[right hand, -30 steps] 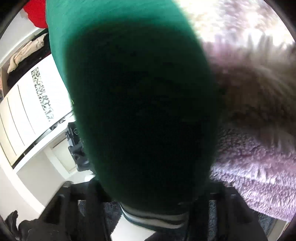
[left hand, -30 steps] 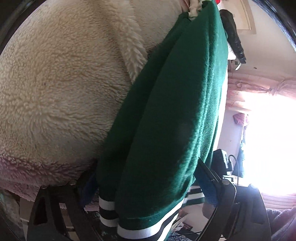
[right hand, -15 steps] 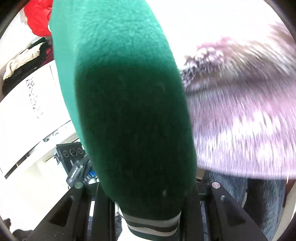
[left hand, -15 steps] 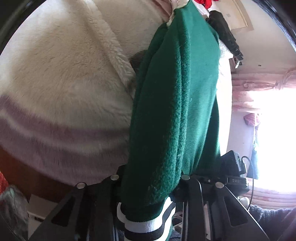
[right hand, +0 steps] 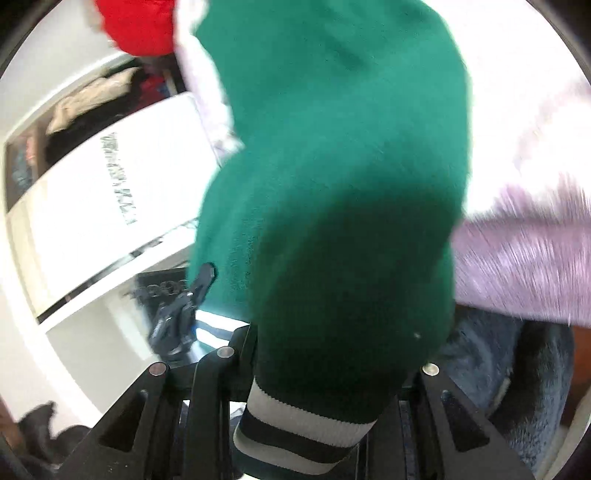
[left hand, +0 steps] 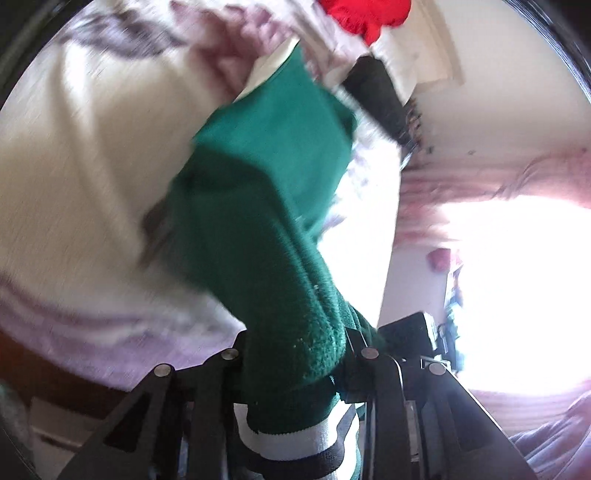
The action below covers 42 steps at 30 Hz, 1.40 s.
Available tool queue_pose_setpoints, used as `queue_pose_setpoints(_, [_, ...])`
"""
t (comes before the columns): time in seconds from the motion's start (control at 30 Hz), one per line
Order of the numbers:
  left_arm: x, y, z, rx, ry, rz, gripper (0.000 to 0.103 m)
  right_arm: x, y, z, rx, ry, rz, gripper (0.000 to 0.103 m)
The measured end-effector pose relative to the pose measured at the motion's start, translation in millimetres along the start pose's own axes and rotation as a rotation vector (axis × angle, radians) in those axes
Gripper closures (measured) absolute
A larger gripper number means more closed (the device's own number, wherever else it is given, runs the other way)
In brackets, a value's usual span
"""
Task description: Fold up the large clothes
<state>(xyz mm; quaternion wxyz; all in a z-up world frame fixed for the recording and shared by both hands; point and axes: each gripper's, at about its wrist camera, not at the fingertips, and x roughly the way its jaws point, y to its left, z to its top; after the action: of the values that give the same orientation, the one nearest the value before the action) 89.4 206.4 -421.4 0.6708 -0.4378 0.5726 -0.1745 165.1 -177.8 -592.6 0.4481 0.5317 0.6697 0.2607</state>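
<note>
A green fleece garment with white and black striped ribbing fills both views. In the left wrist view my left gripper [left hand: 295, 354] is shut on the green garment [left hand: 266, 206] just above its striped hem [left hand: 288, 439], and the cloth stretches up and away. In the right wrist view my right gripper [right hand: 328, 354] is shut on another part of the green garment [right hand: 332, 177] near its striped hem [right hand: 295, 428]; the cloth bulges over the jaws and hides the right fingertip.
A cream and lilac fluffy cloth [left hand: 85, 177] hangs behind on the left, seen also as lilac fluffy cloth [right hand: 524, 266]. A red garment [right hand: 140, 26] hangs above, a white wardrobe [right hand: 110, 206] stands left, and a bright window [left hand: 517, 295] lies right. Dark blue fleece [right hand: 495, 369] sits below.
Both grippers closed onto the green garment near its striped hem and rose with it. The fluffy cloth slid downward in view, and the red garment came into sight above.
</note>
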Motion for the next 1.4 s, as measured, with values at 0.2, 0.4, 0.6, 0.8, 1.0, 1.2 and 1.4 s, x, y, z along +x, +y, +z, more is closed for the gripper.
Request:
queue_pose_setpoints(0.2, [26.3, -45.1, 93.3, 0.051, -0.079, -0.063, 0.078, -49.9, 82.5, 81.2, -0.081, -0.127, 0.069, 0.075])
queue_pose_setpoints(0.4, [96.6, -49.8, 209.8, 0.003, -0.058, -0.080, 0.076, -75.9, 132.8, 196.7, -0.081, -0.258, 0.087, 0.074])
queue_pose_setpoints(0.6, [163.8, 10.0, 290.0, -0.256, 0.103, -0.170, 0.053, -77.5, 130.0, 321.2, 0.042, -0.281, 0.066, 0.051])
queue_pose_setpoints(0.8, [153.6, 47.2, 296.4, -0.469, 0.091, -0.405, 0.028, -81.2, 122.2, 364.5, 0.112, -0.386, 0.294, 0.015])
queue_pose_setpoints(1.0, [100.5, 8.0, 303.5, -0.150, -0.084, -0.183, 0.021, -117.5, 162.7, 354.5, -0.087, -0.478, -0.110, 0.015])
queue_pose_setpoints(1.2, [160.4, -42.8, 305.8, 0.262, 0.009, 0.260, 0.021, -94.4, 142.5, 371.1, -0.233, -0.414, -0.475, 0.025])
queue_pose_setpoints(1.4, [189.8, -25.8, 358.2, 0.111, -0.097, 0.415, 0.021, -97.1, 131.7, 402.3, -0.143, -0.573, -0.529, 0.085])
